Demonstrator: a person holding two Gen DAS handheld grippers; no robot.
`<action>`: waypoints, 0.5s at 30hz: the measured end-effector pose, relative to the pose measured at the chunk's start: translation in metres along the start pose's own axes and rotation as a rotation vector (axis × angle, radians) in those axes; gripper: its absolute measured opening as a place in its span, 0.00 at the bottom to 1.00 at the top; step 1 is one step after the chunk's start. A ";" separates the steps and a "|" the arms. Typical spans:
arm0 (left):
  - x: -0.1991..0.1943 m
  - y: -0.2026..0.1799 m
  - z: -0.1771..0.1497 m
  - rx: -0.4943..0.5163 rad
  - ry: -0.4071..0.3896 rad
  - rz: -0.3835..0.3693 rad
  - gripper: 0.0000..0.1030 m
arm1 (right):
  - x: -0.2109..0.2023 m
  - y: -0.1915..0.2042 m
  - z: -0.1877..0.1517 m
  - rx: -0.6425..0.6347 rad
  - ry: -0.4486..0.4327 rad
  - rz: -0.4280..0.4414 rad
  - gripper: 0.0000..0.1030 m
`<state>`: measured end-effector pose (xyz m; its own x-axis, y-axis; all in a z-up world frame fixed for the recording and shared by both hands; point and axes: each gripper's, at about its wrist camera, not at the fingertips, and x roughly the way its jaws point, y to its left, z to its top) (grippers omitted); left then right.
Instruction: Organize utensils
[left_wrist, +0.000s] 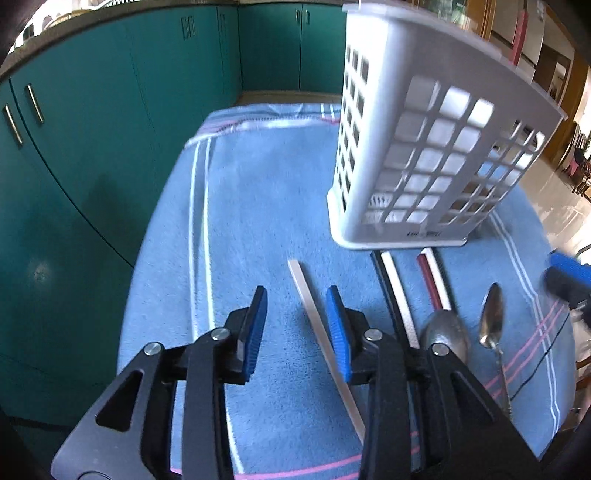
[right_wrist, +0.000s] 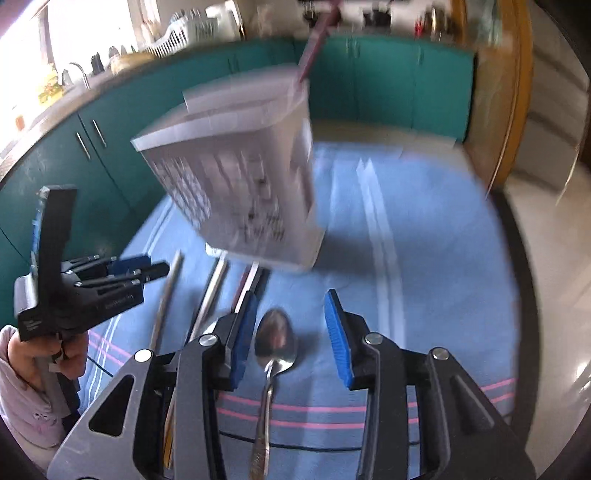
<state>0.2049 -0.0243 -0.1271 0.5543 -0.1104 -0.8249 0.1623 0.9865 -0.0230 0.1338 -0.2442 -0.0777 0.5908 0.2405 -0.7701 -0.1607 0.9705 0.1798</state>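
A white perforated utensil basket (left_wrist: 424, 147) stands on a blue towel (left_wrist: 258, 221); it looks blurred in the right wrist view (right_wrist: 236, 184), with a dark red stick (right_wrist: 314, 48) in it. My left gripper (left_wrist: 297, 332) is open over a pale flat stick (left_wrist: 321, 339). Beside it lie a black-and-white stick (left_wrist: 395, 295), a red-and-white stick (left_wrist: 436, 280) and two spoons (left_wrist: 447, 336), (left_wrist: 493, 314). My right gripper (right_wrist: 291, 336) is open around a spoon's bowl (right_wrist: 276, 339). The left gripper also shows in the right wrist view (right_wrist: 147, 269).
Teal cabinets (left_wrist: 92, 166) curve round the left and back. The towel's edge (left_wrist: 147, 258) drops off at left. A dish rack (right_wrist: 177, 37) and a tap stand on the far counter. A shiny floor (right_wrist: 554, 295) lies to the right.
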 end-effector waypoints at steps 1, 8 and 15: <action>0.004 0.000 -0.001 -0.002 0.005 -0.003 0.33 | 0.012 -0.003 0.000 0.012 0.028 0.013 0.37; 0.023 0.003 0.009 -0.014 0.041 -0.004 0.33 | 0.045 -0.013 0.002 0.024 0.115 0.081 0.37; 0.032 -0.007 0.019 0.008 0.045 0.022 0.37 | 0.061 -0.022 0.000 0.002 0.165 0.153 0.35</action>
<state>0.2368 -0.0372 -0.1425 0.5208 -0.0828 -0.8497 0.1567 0.9876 -0.0001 0.1733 -0.2506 -0.1281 0.4218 0.3789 -0.8237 -0.2367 0.9230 0.3033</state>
